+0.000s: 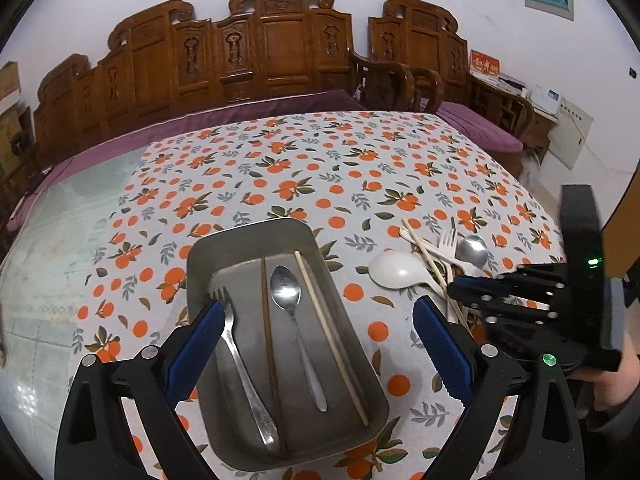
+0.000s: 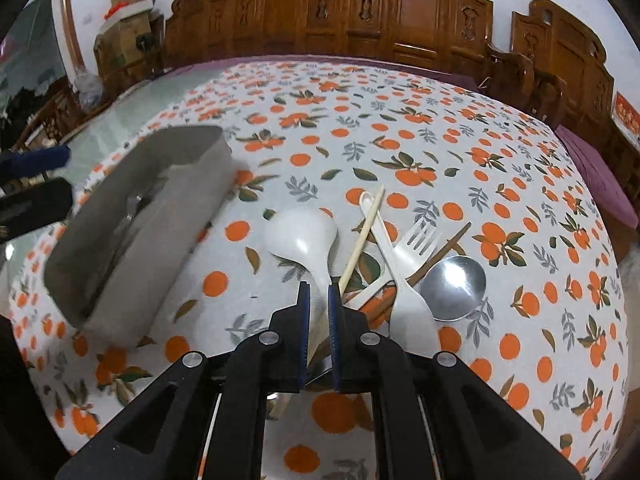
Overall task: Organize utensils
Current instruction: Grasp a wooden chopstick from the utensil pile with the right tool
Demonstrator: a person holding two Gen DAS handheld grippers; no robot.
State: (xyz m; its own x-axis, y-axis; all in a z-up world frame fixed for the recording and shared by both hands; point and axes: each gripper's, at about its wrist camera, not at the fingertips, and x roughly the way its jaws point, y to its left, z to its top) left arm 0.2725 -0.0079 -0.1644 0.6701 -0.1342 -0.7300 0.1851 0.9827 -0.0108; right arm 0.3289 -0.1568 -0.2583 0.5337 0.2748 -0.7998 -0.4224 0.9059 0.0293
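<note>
Tray (image 1: 256, 240), metal, lower centre of the left view: holds fork (image 1: 240, 360), dark chopstick (image 1: 270, 344), spoon (image 1: 294, 320), pale chopstick (image 1: 332, 340), side by side. Loose pile on the bench (image 2: 400, 120), centre of the right view: white ladle (image 2: 300, 236), chopstick (image 2: 362, 236), plastic fork (image 2: 416, 240), metal spoon (image 2: 452, 284). Left tongs (image 1: 316, 320) spread wide over the tray, empty. Right tongs (image 2: 318, 292) nearly together above the ladle's handle; grip unclear.

Around my table: cloth, bench, boxes

An orange-patterned tablecloth (image 1: 320, 168) covers my table; behind it I see a carved wooden bench (image 1: 256, 60) with a purple cushion (image 1: 480, 128), and cardboard boxes (image 2: 128, 24) stacked left.
</note>
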